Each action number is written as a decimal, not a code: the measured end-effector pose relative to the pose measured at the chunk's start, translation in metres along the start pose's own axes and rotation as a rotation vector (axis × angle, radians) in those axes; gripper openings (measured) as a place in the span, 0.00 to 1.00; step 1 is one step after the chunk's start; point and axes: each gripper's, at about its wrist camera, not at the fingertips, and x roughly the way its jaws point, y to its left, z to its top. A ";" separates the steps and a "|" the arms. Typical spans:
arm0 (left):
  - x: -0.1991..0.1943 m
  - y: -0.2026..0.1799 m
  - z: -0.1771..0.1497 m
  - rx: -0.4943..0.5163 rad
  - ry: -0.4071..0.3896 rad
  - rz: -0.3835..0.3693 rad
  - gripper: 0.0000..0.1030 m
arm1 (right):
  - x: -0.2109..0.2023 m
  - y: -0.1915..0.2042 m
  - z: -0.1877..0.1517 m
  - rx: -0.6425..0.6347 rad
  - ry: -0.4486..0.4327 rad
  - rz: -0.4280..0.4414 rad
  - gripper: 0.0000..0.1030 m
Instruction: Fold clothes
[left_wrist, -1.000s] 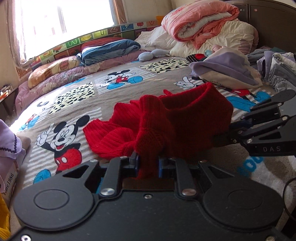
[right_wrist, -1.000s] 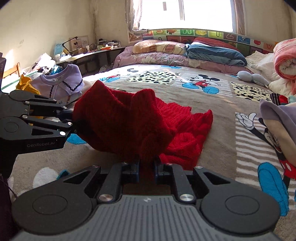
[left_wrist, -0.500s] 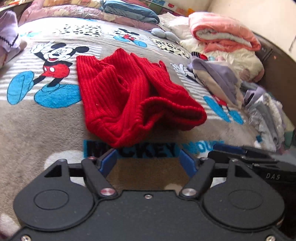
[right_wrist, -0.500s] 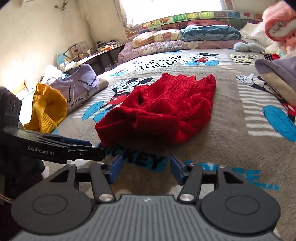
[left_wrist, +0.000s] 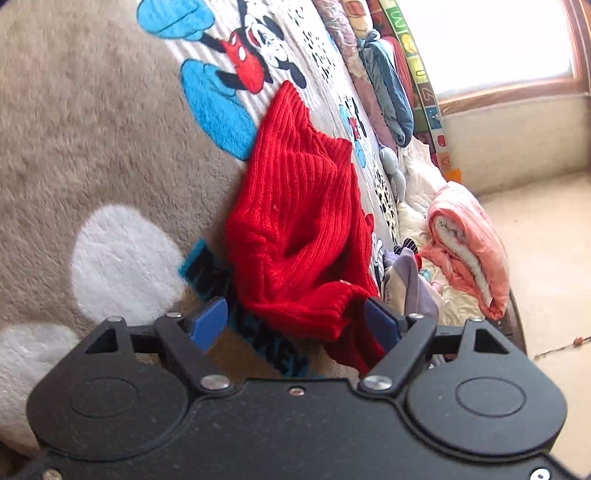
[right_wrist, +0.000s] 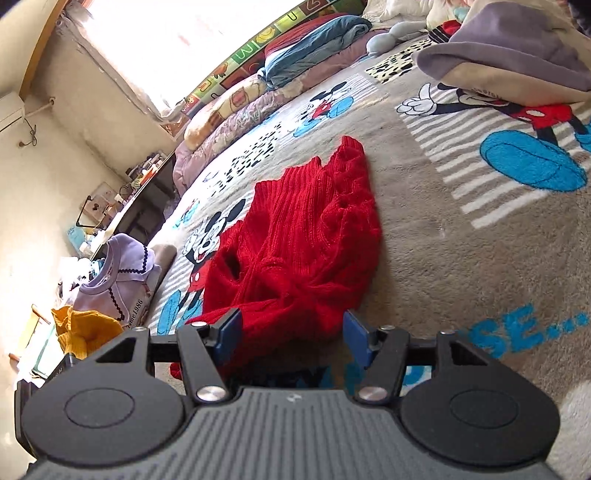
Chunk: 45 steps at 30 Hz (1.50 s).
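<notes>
A red ribbed knit sweater (left_wrist: 295, 221) lies bunched on the Mickey Mouse blanket (left_wrist: 92, 147); it also shows in the right wrist view (right_wrist: 295, 251). My left gripper (left_wrist: 295, 323) is open, its blue pads on either side of the sweater's near edge, which lies between the fingers. My right gripper (right_wrist: 291, 336) is open too, with the sweater's near fold between its blue pads. Both views are strongly tilted. Neither gripper shows in the other's view.
A lilac top (right_wrist: 118, 284) and a yellow knit (right_wrist: 85, 328) lie at the bed's left side. A grey-lilac garment pile (right_wrist: 509, 55) and a rolled pink quilt (left_wrist: 469, 243) lie to the right. Pillows (right_wrist: 314, 37) line the window side.
One second ago both grippers were shut on the red sweater and held it up. They have since opened and dropped it on the blanket. Now both have tilted and moved close to its near edge.
</notes>
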 end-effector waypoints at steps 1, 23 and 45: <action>0.003 0.004 0.001 -0.028 -0.003 -0.014 0.78 | 0.005 -0.003 0.000 0.033 0.000 0.000 0.59; 0.018 -0.016 -0.042 0.421 0.113 0.281 0.19 | -0.005 -0.033 -0.036 0.076 0.058 -0.053 0.16; -0.019 -0.055 0.008 0.589 -0.128 0.283 0.99 | -0.036 -0.020 -0.040 -0.231 -0.176 -0.037 0.51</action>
